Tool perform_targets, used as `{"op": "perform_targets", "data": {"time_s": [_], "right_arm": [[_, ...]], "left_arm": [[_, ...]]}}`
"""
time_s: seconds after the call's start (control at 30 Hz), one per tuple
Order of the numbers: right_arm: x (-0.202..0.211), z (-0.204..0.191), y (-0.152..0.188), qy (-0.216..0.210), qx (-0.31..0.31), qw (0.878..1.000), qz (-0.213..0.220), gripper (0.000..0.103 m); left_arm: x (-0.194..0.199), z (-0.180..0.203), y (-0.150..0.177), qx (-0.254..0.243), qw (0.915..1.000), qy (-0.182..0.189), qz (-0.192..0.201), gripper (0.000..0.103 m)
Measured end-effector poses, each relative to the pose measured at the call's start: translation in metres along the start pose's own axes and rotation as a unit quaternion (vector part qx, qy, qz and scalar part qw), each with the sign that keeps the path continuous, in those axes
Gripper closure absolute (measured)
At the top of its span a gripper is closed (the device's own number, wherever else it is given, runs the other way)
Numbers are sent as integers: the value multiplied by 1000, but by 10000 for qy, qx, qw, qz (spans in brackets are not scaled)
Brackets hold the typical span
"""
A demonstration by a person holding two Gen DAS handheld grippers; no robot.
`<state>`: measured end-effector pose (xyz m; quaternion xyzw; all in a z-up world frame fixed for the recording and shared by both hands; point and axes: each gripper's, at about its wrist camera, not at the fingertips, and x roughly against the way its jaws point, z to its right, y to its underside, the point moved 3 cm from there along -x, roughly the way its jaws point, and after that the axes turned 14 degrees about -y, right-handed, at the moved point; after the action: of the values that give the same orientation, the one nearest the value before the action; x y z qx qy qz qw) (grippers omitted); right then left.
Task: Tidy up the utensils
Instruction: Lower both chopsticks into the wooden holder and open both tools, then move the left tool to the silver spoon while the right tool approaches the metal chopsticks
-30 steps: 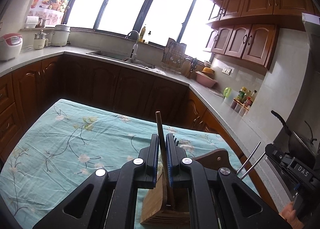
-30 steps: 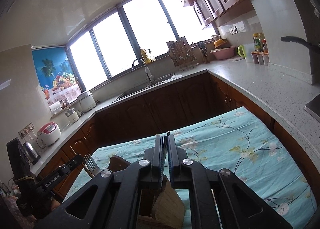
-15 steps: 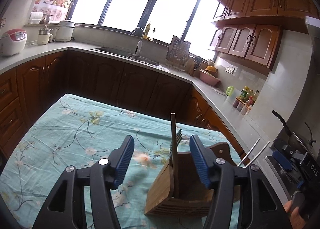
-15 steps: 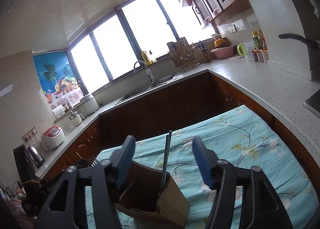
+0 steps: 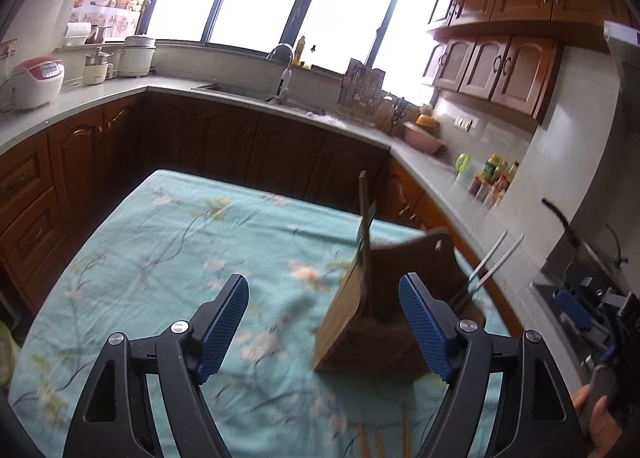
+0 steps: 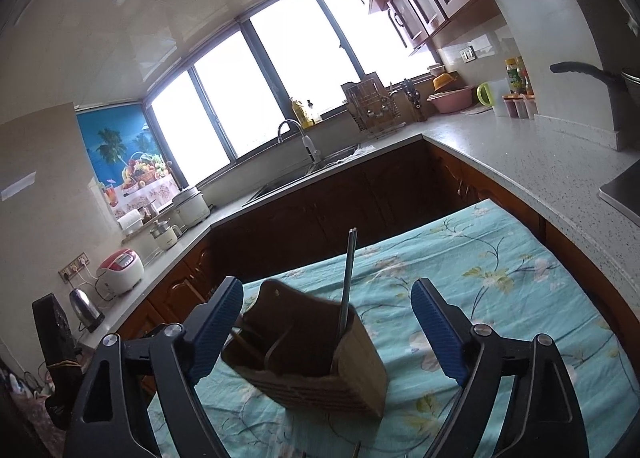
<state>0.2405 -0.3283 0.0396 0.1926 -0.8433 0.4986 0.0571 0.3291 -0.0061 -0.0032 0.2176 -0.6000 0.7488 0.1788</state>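
A wooden utensil holder [image 5: 372,314] stands on the floral tablecloth [image 5: 180,250]; it also shows in the right wrist view [image 6: 316,358]. A dark wooden-handled utensil [image 5: 363,202] and a fork [image 5: 366,228] stand in it. Two metal chopsticks [image 5: 494,260] lean out of its right side and show upright in the right wrist view [image 6: 348,274]. My left gripper [image 5: 324,322] is open and empty, just in front of the holder. My right gripper [image 6: 328,330] is open and empty, with the holder between its fingers' line of sight. More chopsticks [image 5: 384,438] lie at the bottom edge.
The table is ringed by dark wood cabinets and a grey counter [image 6: 520,154] with a sink [image 5: 256,92], dish rack [image 5: 362,92], rice cooker [image 5: 34,80] and spice jars [image 5: 492,182]. The other gripper [image 5: 588,310] shows at the right of the left wrist view.
Both grippers were shut on utensils standing in the holder, then opened and let go. Both have since drawn back from the holder, which now looks smaller and farther.
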Motion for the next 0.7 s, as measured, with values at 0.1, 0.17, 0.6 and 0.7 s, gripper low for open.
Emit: {"op": "perform_targets", "data": {"time_s": [0.1, 0.17, 0.6, 0.7], "right_arm": [[12, -4, 11, 22, -6, 10000, -75, 15], [20, -6, 19, 57, -16, 9999, -111, 15], [71, -6, 80, 317, -152, 9981, -511, 14], [80, -4, 95, 379, -199, 9971, -636, 14]], "left_arm": [[16, -10, 13, 9, 9998, -16, -179, 25], [27, -17, 19, 13, 9998, -46, -200, 25], [77, -51, 65, 10, 9977, -240, -636, 25], [85, -57, 75, 10, 9971, -251, -725, 25]]}}
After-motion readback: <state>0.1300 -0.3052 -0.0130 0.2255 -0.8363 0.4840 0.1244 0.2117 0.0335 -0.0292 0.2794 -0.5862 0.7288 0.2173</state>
